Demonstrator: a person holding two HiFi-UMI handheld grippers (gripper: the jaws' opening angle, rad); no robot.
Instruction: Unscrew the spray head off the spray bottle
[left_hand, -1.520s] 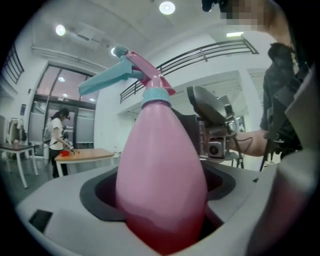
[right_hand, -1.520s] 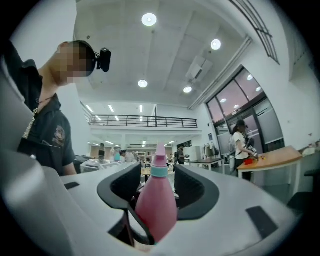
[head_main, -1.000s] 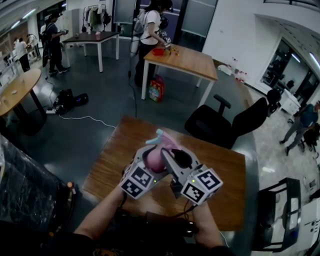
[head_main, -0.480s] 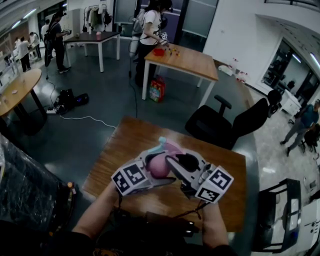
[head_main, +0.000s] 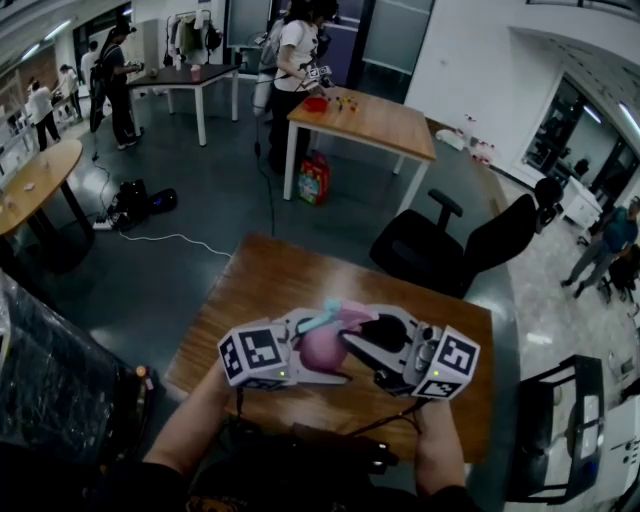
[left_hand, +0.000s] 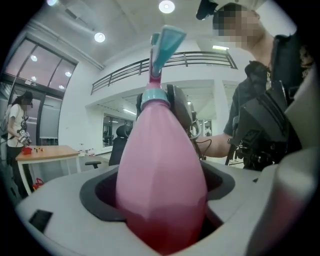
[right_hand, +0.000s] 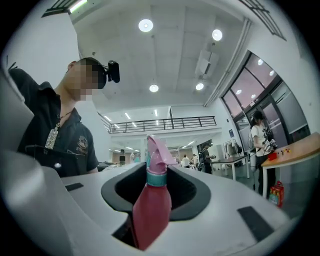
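Nothing legible turned up: no words, brands or numbers. The left hand-held gripper (head_main: 325, 348) and right hand-held gripper (head_main: 362, 335) showed only black-and-white square markers on their cubes, no lettering.

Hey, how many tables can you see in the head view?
4: the near wooden table, a second wooden table beyond it, a dark table at the far left, and a round table at the left edge. Others may be hidden.

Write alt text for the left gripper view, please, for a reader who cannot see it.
A pink spray bottle fills the centre, clamped in the tongs of the left gripper, its teal spray head pointing up. Behind it at right is a person in dark clothing, in a white hall.
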